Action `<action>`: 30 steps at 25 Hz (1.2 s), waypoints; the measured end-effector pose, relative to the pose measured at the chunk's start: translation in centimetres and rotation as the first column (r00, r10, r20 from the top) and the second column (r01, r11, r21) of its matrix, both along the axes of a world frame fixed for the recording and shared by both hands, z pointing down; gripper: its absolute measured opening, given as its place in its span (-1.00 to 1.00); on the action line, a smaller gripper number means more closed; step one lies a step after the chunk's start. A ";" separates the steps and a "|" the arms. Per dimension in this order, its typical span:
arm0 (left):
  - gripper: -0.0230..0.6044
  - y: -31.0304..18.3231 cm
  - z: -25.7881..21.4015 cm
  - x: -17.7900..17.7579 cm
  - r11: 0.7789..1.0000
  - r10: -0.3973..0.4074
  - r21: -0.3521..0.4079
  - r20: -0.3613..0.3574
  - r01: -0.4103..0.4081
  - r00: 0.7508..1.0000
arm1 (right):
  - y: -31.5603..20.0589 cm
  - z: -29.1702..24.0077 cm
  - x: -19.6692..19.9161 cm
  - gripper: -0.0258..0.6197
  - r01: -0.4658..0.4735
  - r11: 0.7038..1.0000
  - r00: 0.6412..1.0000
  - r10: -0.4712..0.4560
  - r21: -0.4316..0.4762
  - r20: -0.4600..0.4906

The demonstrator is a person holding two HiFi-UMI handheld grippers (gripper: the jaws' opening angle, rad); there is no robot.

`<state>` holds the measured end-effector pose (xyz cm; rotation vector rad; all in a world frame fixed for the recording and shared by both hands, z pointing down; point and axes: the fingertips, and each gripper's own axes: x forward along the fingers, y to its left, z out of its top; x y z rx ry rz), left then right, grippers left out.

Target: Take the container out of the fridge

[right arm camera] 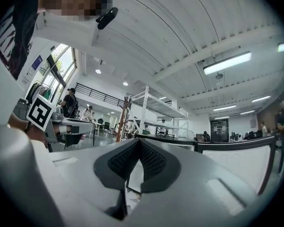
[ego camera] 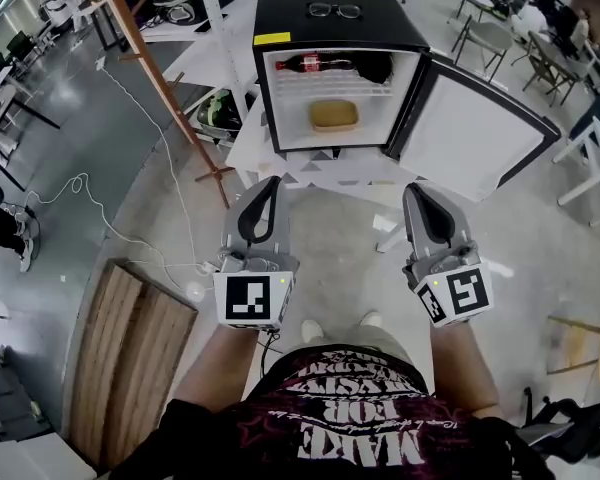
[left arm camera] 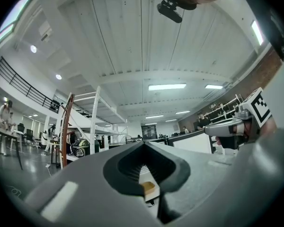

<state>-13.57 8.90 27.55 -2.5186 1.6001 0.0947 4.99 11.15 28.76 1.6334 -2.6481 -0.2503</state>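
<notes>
1. The container (ego camera: 334,115), tan and shallow, sits on the lower shelf inside the fridge (ego camera: 280,18), roughly central. Nothing touches it.
2. A cola bottle (ego camera: 315,64) lies on its side on the shelf above the container.
3. The fridge is a small black unit. Its door (ego camera: 480,133) is swung wide to my right. A pair of glasses (ego camera: 334,10) rests on its top.
4. The fridge stands on a low white table (ego camera: 250,153).
5. My left gripper (ego camera: 271,182) is held short of the table, pointing at the fridge. Its jaws are pressed together with nothing between them.
6. My right gripper (ego camera: 414,190) is level with the left and near the door's lower edge. Its jaws are likewise closed and empty.
7. The floor (ego camera: 130,138) is smooth grey. A white cable (ego camera: 90,203) trails across it, and a wooden panel (ego camera: 130,358) lies at my left.
8. A wooden frame (ego camera: 155,78) leans left of the fridge. The room is a large open hall with white shelving and a white ribbed ceiling.
</notes>
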 end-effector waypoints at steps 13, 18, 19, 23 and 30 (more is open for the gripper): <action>-0.93 -0.8 0.1 0.3 1.000 -0.012 -0.005 0.006 0.012 1.000 | -0.6 -0.2 0.7 -0.84 0.013 1.000 1.000 -0.013 -0.001 0.017; -0.93 -1.5 0.6 1.3 1.000 -0.005 -0.005 0.011 0.005 1.000 | -1.6 0.4 1.9 -0.84 0.007 1.000 0.999 -0.007 -0.016 0.036; -0.93 -1.6 0.7 1.4 1.000 -0.007 -0.011 0.013 0.007 1.000 | -1.7 0.6 2.0 -0.84 0.009 1.000 0.999 -0.008 -0.020 0.039; -0.93 -2.2 1.3 1.3 0.999 -0.021 -0.027 0.002 0.021 1.000 | -2.3 1.2 1.9 -0.84 0.025 0.999 0.999 -0.024 -0.033 0.040; -0.93 -2.9 1.5 1.4 0.998 -0.038 -0.045 0.008 0.039 0.999 | -3.4 1.6 2.0 -0.84 0.043 0.998 0.998 -0.042 -0.040 0.043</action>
